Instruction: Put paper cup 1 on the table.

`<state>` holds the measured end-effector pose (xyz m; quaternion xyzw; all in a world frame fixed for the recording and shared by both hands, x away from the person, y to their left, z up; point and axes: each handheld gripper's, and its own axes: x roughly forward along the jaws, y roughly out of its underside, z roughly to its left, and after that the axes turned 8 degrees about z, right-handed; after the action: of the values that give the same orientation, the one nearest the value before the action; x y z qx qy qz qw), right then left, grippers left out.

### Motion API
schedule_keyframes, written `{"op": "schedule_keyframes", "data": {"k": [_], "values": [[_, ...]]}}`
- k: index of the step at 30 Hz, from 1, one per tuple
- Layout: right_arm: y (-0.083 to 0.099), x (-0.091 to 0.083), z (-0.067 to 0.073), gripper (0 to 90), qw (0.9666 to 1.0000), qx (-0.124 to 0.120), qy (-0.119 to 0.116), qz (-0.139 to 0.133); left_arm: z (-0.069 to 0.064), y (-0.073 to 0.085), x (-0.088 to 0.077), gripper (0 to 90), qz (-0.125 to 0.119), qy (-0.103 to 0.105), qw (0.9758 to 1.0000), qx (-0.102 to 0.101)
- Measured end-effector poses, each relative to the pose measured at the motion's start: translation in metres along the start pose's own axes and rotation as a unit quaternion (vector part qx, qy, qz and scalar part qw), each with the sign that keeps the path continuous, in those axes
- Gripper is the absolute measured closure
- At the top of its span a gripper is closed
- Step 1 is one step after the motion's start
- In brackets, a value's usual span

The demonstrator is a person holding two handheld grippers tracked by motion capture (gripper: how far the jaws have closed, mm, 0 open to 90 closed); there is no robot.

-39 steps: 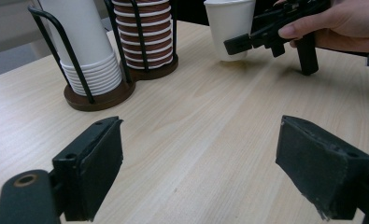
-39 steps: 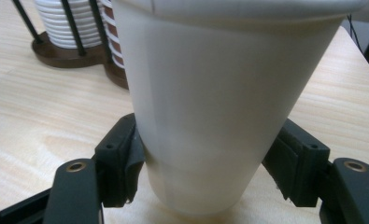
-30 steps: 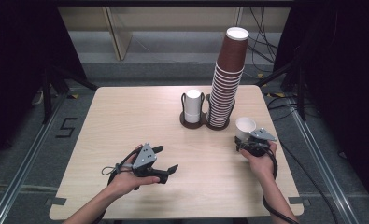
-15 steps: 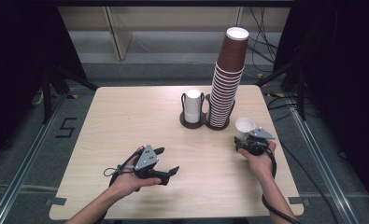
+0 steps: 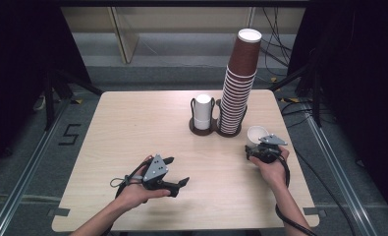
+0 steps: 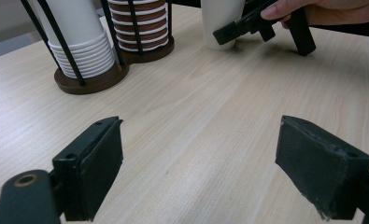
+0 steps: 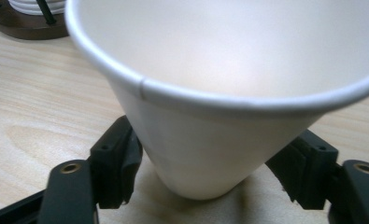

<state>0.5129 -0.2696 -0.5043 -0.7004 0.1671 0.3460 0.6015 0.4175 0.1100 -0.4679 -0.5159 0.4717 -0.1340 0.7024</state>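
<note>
A white paper cup (image 5: 256, 133) stands upright on the table at the right, wide mouth up (image 7: 229, 93). My right gripper (image 5: 254, 145) reaches around its narrow base. Its jaws have just been opening and now stand slightly apart from the cup's sides, so this gripper (image 7: 210, 161) is open with the cup between its jaws. My left gripper (image 5: 178, 171) rests low over the table at front left, open, with only bare wood between its pads (image 6: 201, 154). The left gripper view also shows the cup (image 6: 219, 23) and the right gripper (image 6: 261, 28) farther off.
A dark double holder (image 5: 201, 129) stands mid-table. It carries a short stack of white cups (image 5: 203, 109) and a tall stack of brown cups (image 5: 238, 83). Cables trail off the table's right side. The table edge (image 5: 181, 227) is close to both hands.
The right gripper's jaws have spread a little around the white cup. Both hands stay where they were, and the cup has not moved.
</note>
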Motion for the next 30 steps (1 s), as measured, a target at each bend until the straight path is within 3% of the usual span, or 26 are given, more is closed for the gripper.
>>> {"op": "schedule_keyframes", "data": {"k": [5, 9, 12, 13, 14, 15, 17, 20, 22, 25, 26, 27, 28, 30], "values": [[-0.001, -0.001, 0.001, 20.2, 1.0, 0.002, -0.005, 0.006, -0.001, 0.0, 0.0, 14.3, 0.005, -0.001, 1.0, 0.004], [-0.001, -0.006, 0.002, 6.3, 0.9998, 0.015, -0.004, 0.01, 0.0, 0.0, 0.0, 14.2, 0.007, -0.003, 1.0, 0.004], [0.0, -0.01, 0.0, 0.9, 0.9999, 0.015, 0.002, 0.007, 0.0, -0.001, 0.0, 13.9, 0.003, -0.006, 1.0, 0.003], [0.001, -0.013, 0.0, 0.5, 0.9998, 0.015, -0.004, 0.007, 0.0, -0.001, 0.0, 13.7, 0.003, -0.006, 1.0, 0.003], [0.003, -0.015, 0.003, 0.5, 0.9994, 0.035, -0.002, 0.005, 0.001, -0.002, 0.0, 13.4, -0.002, -0.006, 1.0, 0.004], [0.003, -0.018, -0.001, 0.4, 0.9998, 0.02, -0.007, 0.003, 0.002, -0.003, 0.001, 13.2, -0.006, -0.005, 0.9999, 0.006], [0.004, -0.021, -0.001, 0.4, 0.9998, 0.016, -0.007, 0.006, 0.002, -0.004, 0.002, 13.2, -0.009, -0.005, 0.9999, 0.005], [0.007, -0.029, -0.003, 0.4, 0.9996, 0.024, -0.013, 0.0, 0.004, -0.008, 0.003, 13.1, -0.013, -0.009, 0.9999, 0.004], [0.009, -0.038, -0.004, 0.4, 0.9996, 0.024, -0.013, -0.012, 0.007, -0.012, 0.005, 13.2, -0.032, -0.017, 0.9993, 0.001], [0.009, -0.047, -0.004, 0.4, 0.9992, 0.027, -0.015, -0.023, 0.009, -0.016, 0.006, 13.3, -0.04, -0.02, 0.999, -0.002], [0.007, -0.057, -0.005, 0.4, 0.999, 0.017, -0.009, -0.04, 0.011, -0.02, 0.008, 13.3, -0.048, -0.023, 0.9986, -0.003], [0.007, -0.057, -0.005, 0.4, 0.999, 0.017, -0.009, -0.04, 0.011, -0.02, 0.008, 13.3, -0.048, -0.023, 0.9986, -0.003], [0.006, -0.06, -0.004, 0.4, 0.9982, 0.024, -0.021, -0.051, 0.012, -0.022, 0.008, 13.3, -0.049, -0.025, 0.9985, -0.001], [0.001, -0.071, -0.004, 0.4, 0.9978, 0.022, -0.01, -0.062, 0.013, -0.027, 0.01, 13.2, -0.057, -0.03, 0.9979, -0.001]]}}
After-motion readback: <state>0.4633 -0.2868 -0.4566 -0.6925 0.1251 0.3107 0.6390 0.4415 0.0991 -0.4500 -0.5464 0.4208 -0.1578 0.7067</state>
